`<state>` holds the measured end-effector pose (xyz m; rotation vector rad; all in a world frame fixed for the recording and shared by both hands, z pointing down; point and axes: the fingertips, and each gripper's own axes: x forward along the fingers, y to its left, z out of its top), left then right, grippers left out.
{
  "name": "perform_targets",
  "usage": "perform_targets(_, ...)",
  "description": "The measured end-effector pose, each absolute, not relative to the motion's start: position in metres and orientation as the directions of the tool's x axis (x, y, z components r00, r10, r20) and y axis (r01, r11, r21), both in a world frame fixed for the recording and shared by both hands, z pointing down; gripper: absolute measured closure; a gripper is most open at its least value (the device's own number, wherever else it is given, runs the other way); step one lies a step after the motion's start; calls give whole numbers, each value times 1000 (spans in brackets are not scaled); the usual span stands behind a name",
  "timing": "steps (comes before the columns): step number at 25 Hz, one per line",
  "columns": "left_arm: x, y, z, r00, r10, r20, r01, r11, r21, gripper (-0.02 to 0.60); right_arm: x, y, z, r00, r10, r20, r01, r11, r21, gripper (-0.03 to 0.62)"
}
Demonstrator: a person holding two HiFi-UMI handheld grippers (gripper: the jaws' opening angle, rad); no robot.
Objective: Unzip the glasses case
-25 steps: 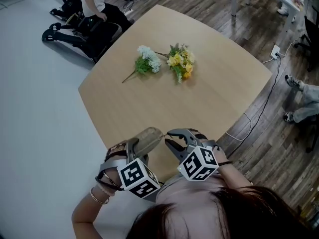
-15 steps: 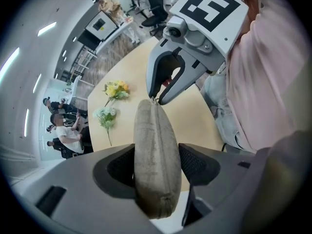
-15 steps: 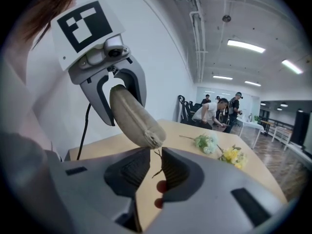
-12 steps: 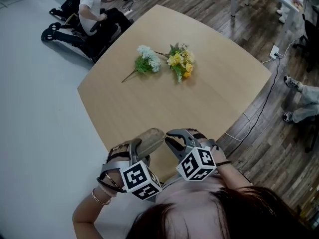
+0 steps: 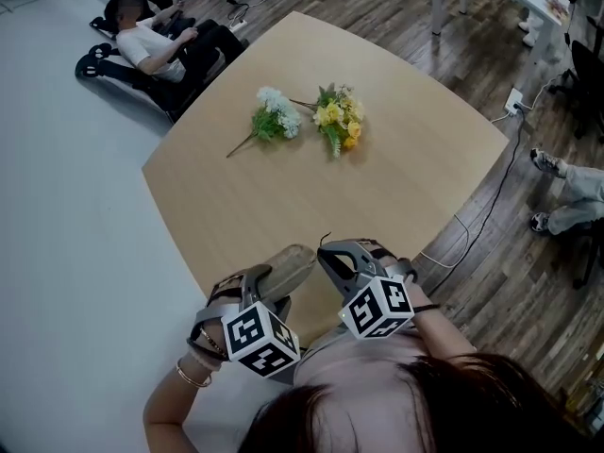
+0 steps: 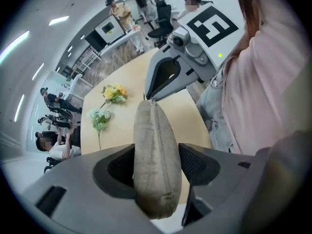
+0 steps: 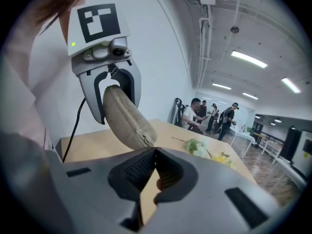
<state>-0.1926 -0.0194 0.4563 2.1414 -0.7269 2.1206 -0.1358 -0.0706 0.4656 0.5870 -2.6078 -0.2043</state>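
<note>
Left hand-held gripper [image 6: 157, 167]: clamped across the middle of the glasses case [image 5: 291, 264], lifted over the tabletop [image 5: 311, 187] edge at 6 o'clock.

Right hand-held gripper [image 7: 155, 155]: jaws pressed together at the case's free end, at 3 o'clock of the left one. Zip pull [image 6: 147, 99] probably pinched, too small to confirm.

Handling: hold the clamp clear of the zip line [image 7: 141, 139]. Draw steadily along its curve, no sideways tug.

Case: soft grey-beige woven fabric, plump elongated oval.

Tabletop: smooth pale wood laminate, rounded corners.

Toward 12 o'clock: white sprig [image 5: 276, 119] and yellow sprig [image 5: 338, 116], apparently artificial.
</note>
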Motion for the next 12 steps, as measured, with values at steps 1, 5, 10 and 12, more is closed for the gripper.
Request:
perform_targets(1,-191,-20,456,-22,-292,956,-372,-885,-279,308,-135,-72,464,-801,-451,394,-381,892,244,577)
perform_targets(5,-183,-18,458,89,-259,962,-467,-864,-189,308,-130,-77,460,-788,-485,378,-408,873,268,578)
perform_targets(10,-172,-12,462,277,-188,942,-591,-807,13,310,-123,-81,455,-772,-519,368,-436,853,288,577)
perform_targets(12,-169,-9,463,345,-166,924,-623,-776,93,310,-123,-81,453,-767,-527,366,-442,848,293,577)
